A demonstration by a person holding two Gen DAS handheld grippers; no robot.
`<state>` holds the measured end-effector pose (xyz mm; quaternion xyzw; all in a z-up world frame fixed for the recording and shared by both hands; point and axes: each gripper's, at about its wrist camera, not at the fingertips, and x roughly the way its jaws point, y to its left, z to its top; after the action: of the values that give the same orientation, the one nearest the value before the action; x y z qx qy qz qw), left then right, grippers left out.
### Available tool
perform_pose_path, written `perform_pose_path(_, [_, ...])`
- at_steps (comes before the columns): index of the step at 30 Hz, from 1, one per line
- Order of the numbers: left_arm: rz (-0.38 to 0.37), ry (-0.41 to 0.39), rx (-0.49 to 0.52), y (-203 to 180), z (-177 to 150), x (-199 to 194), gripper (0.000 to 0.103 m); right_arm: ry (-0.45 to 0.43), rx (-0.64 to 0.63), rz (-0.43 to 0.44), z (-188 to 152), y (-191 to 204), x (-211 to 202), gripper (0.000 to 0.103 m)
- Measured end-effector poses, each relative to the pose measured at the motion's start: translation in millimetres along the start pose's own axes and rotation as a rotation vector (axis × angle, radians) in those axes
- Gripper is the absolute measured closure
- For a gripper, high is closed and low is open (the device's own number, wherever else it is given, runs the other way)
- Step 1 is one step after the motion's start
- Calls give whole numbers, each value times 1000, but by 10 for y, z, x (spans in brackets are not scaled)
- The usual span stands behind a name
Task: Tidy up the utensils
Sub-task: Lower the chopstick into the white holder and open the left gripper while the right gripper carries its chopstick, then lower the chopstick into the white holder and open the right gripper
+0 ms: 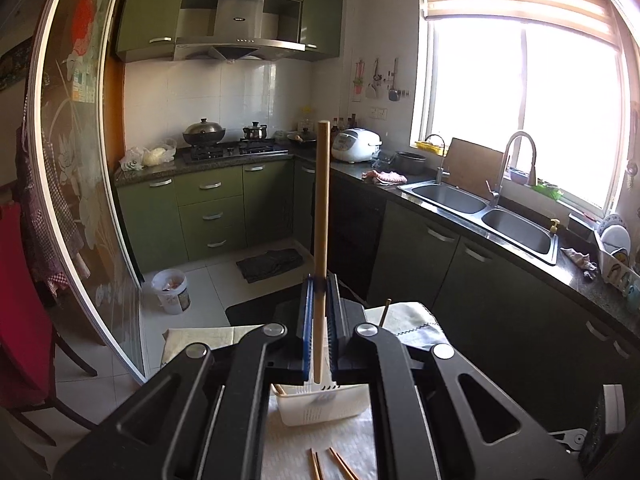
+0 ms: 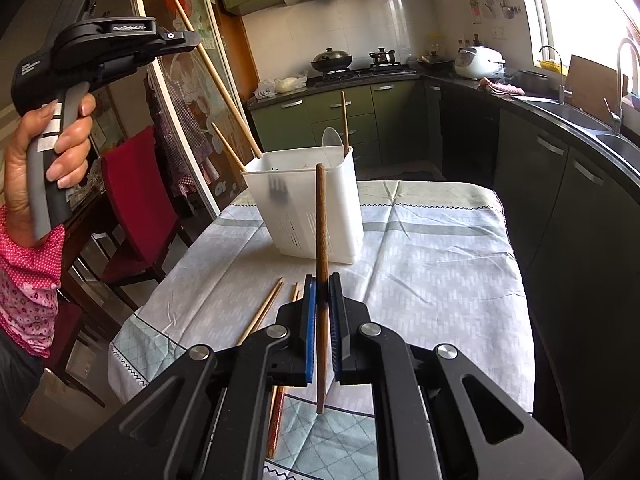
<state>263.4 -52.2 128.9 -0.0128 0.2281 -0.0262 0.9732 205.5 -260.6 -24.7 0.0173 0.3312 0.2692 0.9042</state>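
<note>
1. At the far left of the right wrist view, a hand [image 2: 44, 148] with a pink patterned sleeve [image 2: 32, 280] held the left gripper [image 2: 196, 42] raised high above the counter [image 2: 440, 280], which was covered by a pale patterned cloth.
2. The left gripper was clamped on a light wooden chopstick [image 1: 322, 240]. In its own view the chopstick stood nearly upright between the blue pads [image 1: 306, 332], its lower end above the white utensil caddy [image 1: 320, 404]. In the right wrist view it slanted down from the gripper toward the caddy's left side.
3. Left of centre on the counter, loose chopsticks [image 2: 262, 310] lay flat on the cloth, nearer than the caddy; more lay close under the right gripper.
4. The white utensil caddy [image 2: 312, 208] stood upright toward the far side of the counter. It held two wooden chopsticks [image 2: 344, 120], a clear plastic spoon [image 2: 332, 138] and a dark fork [image 2: 278, 190] seen dimly through its wall.
5. In the centre foreground, the right gripper [image 2: 323, 300] was closed tight on a dark brown chopstick [image 2: 321, 216], held nearly upright, its top in front of the caddy and its bottom hanging below the pads.
6. On the right ran dark lower cabinets and a sink [image 2: 576, 112].
</note>
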Motion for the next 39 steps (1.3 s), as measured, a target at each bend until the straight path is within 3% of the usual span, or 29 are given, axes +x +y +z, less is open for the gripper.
perform_pose_path(4, [38, 41, 4, -3, -101, 346, 97, -9, -1, 2, 54, -30, -41, 96])
perform_pose_path(9, [49, 172, 10, 53, -375, 717, 97, -36, -7, 20, 224, 11, -108, 96])
perform_pose_path(12, [48, 213, 22, 84, -490, 795, 90, -62, -21, 33, 400, 68, -148, 96])
perform_pose_path(17, [19, 190, 10, 145, -484, 563, 80, -150, -41, 38, 857, 224, -172, 96])
perform_pose_path(21, [0, 128, 18, 145, -466, 185, 66, -269, -30, 28, 1322, 317, -188, 96])
perform_pose_path(26, [-22, 127, 37, 191, -580, -135, 65, -360, -25, -45, 1772, 405, 21, 96])
perform_pose_path(31, [-30, 160, 34, 291, -742, -256, 65, -318, -19, -103, 1910, 414, 467, 96])
perform_pose_path(39, [-56, 255, 3, 415, -963, -172, 65, -188, -36, -133, 1725, 305, 1009, 95])
